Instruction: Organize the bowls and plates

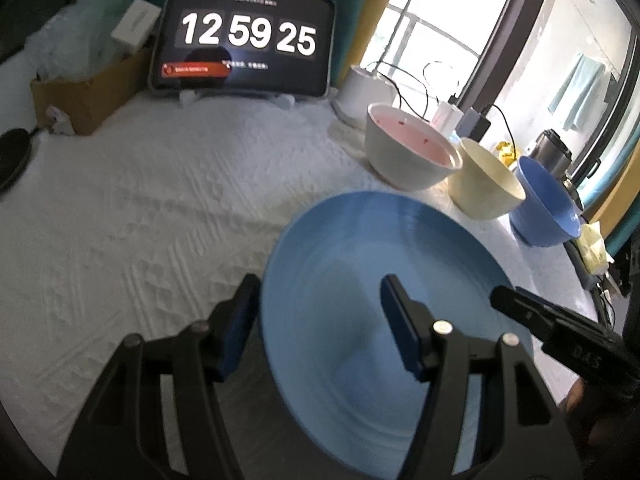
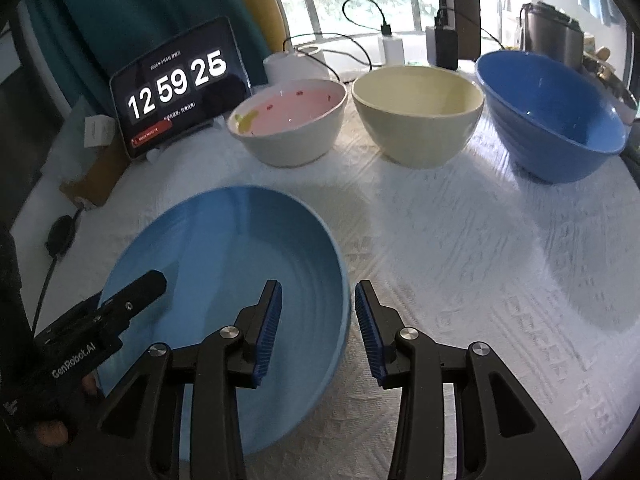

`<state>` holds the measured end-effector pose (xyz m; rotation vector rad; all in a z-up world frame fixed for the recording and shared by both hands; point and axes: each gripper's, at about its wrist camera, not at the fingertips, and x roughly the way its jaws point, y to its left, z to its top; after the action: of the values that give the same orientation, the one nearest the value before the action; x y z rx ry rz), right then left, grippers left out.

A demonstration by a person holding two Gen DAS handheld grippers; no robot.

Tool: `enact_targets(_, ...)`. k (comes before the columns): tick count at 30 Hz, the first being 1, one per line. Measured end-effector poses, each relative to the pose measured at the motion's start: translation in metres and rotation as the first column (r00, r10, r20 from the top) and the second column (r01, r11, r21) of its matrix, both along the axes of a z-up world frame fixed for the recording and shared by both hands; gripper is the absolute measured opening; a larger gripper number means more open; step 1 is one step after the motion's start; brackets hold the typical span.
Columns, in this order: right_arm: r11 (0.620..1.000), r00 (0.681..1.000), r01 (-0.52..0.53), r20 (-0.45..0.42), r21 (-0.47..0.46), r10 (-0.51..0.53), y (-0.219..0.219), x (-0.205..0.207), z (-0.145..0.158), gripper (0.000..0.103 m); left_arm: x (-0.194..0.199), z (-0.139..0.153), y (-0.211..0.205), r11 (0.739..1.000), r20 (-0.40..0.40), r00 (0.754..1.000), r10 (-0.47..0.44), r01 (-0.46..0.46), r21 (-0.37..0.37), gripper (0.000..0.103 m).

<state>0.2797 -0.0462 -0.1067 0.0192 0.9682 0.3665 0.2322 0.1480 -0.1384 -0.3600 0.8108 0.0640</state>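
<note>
A light blue plate (image 1: pixel 360 280) (image 2: pixel 224 272) lies on the white cloth near the front. My left gripper (image 1: pixel 320 320) is open, its jaws astride the plate's left rim, one finger outside and one over the plate. My right gripper (image 2: pixel 318 320) is open, its jaws astride the plate's right rim. Each gripper shows in the other's view, the right one (image 1: pixel 560 328) and the left one (image 2: pixel 120 304). Behind stand three bowls in a row: a white bowl with pink inside (image 1: pixel 408 148) (image 2: pixel 288 128), a cream bowl (image 1: pixel 484 180) (image 2: pixel 416 112) and a blue bowl (image 1: pixel 548 208) (image 2: pixel 552 116).
A tablet showing a clock (image 1: pixel 244 40) (image 2: pixel 176 88) stands at the back. A cardboard box (image 1: pixel 88 88) and a black round object (image 1: pixel 12 156) sit at the left. Chargers and cables (image 2: pixel 392 48), a white cylinder (image 2: pixel 296 60) and a metal pot (image 2: pixel 552 36) are behind the bowls.
</note>
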Motion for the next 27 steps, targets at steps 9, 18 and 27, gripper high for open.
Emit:
enact_targets(9,0.999,1.000,0.019,0.022,0.031,-0.020,-0.020,-0.008,0.009,0.041,-0.013,0.014,-0.010,0.998,0.021,0.999,0.047,-0.048,0.050,0.064)
enact_targets(18,0.997,0.998,0.039,0.040,0.060,-0.042,-0.051,-0.017,0.018,0.041,-0.020,0.023,-0.017,0.986,0.027,0.990,0.139,-0.141,0.092,0.064)
enact_targets(27,0.993,0.995,0.074,0.063,0.090,-0.080,-0.086,-0.025,0.026,0.041,-0.024,0.042,-0.053,0.992,0.075,0.995,0.066,-0.073,0.107,0.064)
